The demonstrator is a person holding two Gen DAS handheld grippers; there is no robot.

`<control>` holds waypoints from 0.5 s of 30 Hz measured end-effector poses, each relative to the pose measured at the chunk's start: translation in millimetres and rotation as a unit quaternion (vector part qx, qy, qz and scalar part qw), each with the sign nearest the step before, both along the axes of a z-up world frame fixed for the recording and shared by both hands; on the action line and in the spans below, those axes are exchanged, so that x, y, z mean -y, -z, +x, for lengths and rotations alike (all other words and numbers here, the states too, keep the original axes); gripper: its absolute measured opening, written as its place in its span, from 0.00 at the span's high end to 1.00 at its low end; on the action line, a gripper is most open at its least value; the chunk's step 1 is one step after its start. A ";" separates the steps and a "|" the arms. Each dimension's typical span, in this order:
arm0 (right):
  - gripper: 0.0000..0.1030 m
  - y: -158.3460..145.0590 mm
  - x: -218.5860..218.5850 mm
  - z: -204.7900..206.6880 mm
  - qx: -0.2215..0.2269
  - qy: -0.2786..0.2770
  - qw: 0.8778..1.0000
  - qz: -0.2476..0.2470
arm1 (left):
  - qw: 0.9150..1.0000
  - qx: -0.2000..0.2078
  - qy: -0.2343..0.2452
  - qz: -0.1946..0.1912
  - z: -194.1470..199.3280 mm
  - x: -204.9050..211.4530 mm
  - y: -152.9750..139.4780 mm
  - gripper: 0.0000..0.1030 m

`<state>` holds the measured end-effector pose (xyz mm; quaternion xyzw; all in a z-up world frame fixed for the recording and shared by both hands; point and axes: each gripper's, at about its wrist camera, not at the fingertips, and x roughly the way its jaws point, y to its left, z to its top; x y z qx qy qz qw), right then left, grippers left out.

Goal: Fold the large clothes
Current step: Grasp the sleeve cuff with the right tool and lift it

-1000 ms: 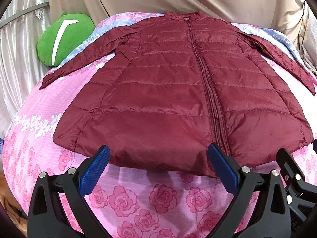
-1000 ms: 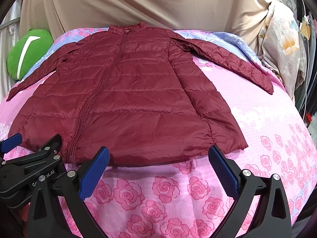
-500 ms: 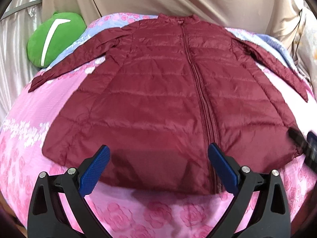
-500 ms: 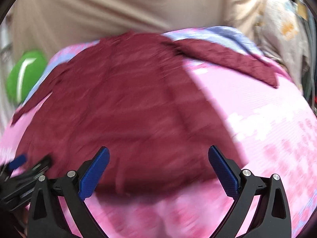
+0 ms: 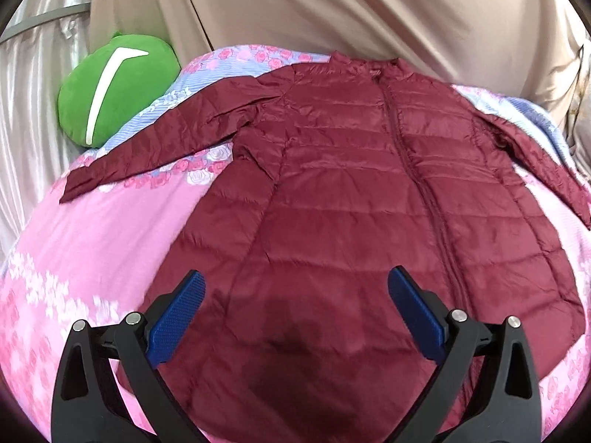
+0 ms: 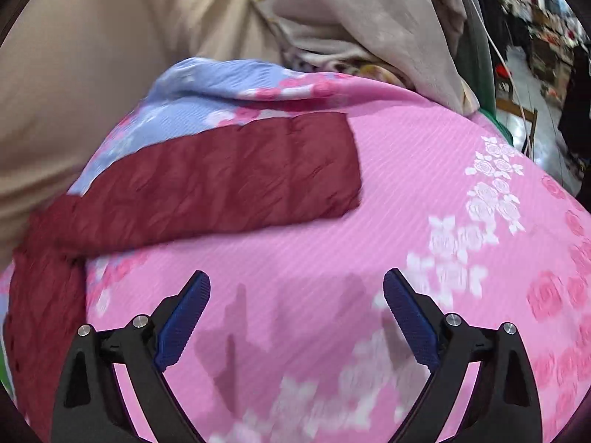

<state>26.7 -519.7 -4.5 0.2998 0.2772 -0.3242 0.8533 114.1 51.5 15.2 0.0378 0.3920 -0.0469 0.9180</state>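
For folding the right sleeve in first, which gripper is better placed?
Probably the right gripper: open, it faces the sleeve and its cuff. The left gripper is open over the jacket body.

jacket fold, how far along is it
Done: the maroon jacket lies spread flat, zipped, on the pink floral bedspread, sleeves out to the sides. In hand: nothing; the left gripper is open over the hem, and the right gripper is open near the right sleeve. Left: every fold; none shows yet.
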 end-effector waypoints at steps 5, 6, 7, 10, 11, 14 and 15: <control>0.23 12.4 49.4 23.4 0.013 0.012 0.999 0.050 | 1.000 0.011 0.003 -0.009 33.1 0.0 -7.0 0.06; 0.29 11.4 54.9 27.3 0.017 0.018 0.999 0.048 | 1.000 0.011 0.005 -0.012 40.0 0.8 -8.6 0.06; 0.43 8.4 59.6 34.0 0.023 0.021 0.998 0.045 | 1.000 0.012 0.008 -0.019 45.0 1.5 -10.2 0.06; 0.88 -4.1 70.9 57.5 0.045 0.011 0.997 0.062 | 0.999 0.011 0.016 -0.042 66.3 1.9 -13.3 0.06; 0.89 -11.7 69.7 65.9 0.053 0.007 0.997 0.062 | 0.999 0.010 0.015 -0.045 75.1 2.3 -13.8 0.06; 0.90 -67.1 37.8 103.2 0.094 -0.035 0.995 0.012 | 0.999 0.011 0.010 -0.047 94.6 1.8 -14.7 0.06; 0.90 -83.2 25.6 115.5 0.105 -0.053 0.993 -0.001 | 0.999 0.013 0.006 -0.050 101.2 0.3 -15.8 0.06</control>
